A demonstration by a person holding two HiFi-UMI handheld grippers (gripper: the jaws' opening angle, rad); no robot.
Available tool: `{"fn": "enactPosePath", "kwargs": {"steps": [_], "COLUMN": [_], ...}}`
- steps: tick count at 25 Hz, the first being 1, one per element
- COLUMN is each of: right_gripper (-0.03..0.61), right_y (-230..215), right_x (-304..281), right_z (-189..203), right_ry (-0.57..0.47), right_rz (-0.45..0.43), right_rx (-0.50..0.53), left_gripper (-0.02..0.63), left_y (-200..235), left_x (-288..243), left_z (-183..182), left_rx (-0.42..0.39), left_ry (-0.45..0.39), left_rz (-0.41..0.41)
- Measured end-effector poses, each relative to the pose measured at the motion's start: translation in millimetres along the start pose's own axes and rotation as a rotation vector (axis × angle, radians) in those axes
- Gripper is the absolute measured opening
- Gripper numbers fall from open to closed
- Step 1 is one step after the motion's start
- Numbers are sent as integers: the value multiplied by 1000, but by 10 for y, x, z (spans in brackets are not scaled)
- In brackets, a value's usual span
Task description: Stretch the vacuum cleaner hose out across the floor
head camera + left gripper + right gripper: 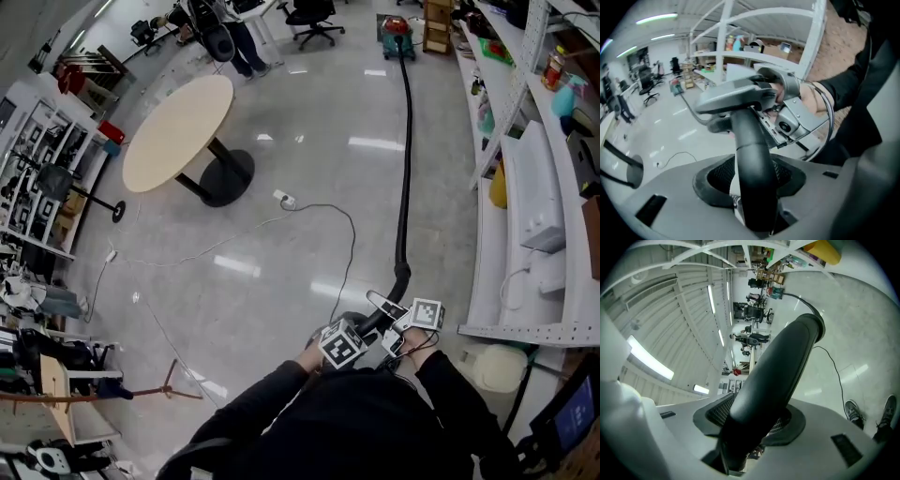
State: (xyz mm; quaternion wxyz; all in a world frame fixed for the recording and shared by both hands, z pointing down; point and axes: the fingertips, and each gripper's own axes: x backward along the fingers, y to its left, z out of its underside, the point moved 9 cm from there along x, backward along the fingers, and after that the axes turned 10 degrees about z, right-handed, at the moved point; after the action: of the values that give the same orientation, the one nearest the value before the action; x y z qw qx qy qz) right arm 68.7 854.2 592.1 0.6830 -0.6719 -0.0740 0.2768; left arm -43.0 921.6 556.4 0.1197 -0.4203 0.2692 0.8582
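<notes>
One hose (405,169) clamped by left gripper (354,336) and right gripper (408,322) (one vacuum (397,36) far)

Floor (309,187): glossy pale grey, polished, with bright patches of reflected ceiling light. Round light-wood table (178,122) on a black pedestal base, upper left. White metal shelving (539,141) runs down the right side, loaded with boxes and bottles (contents too small to identify). More racks (33,202) along the left edge, cluttered. Black office chair (314,17) at the far end, with a person (246,42) standing near it. White power strip (284,199) on the floor just beside the table base, and a thin white cable (187,253) trailing left. Left gripper view: long strip lights (656,18) overhead on a white ceiling.
</notes>
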Motion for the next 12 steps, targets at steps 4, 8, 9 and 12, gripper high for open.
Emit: {"fn": "enactPosePath", "kwargs": {"steps": [4, 8, 9, 12], "right_gripper": [196, 195, 193, 173], "right_y": [-157, -201, -197, -108], "right_x": [205, 264, 266, 265], "right_z": [-212, -404, -439, -537], "right_ry": [-88, -116, -128, -171], "right_rz": [-46, -53, -52, -46], "right_rx": [-28, -9, -15, -17], "left_gripper": [276, 278, 277, 276], "left_y": [-32, -179, -189, -84], "left_x": [163, 320, 380, 569], "left_z": [44, 130, 157, 326], "left_rx": [146, 163, 176, 270], "left_ry": [-131, -187, -206, -267], "left_rz": [-116, -189, -199, -201]}}
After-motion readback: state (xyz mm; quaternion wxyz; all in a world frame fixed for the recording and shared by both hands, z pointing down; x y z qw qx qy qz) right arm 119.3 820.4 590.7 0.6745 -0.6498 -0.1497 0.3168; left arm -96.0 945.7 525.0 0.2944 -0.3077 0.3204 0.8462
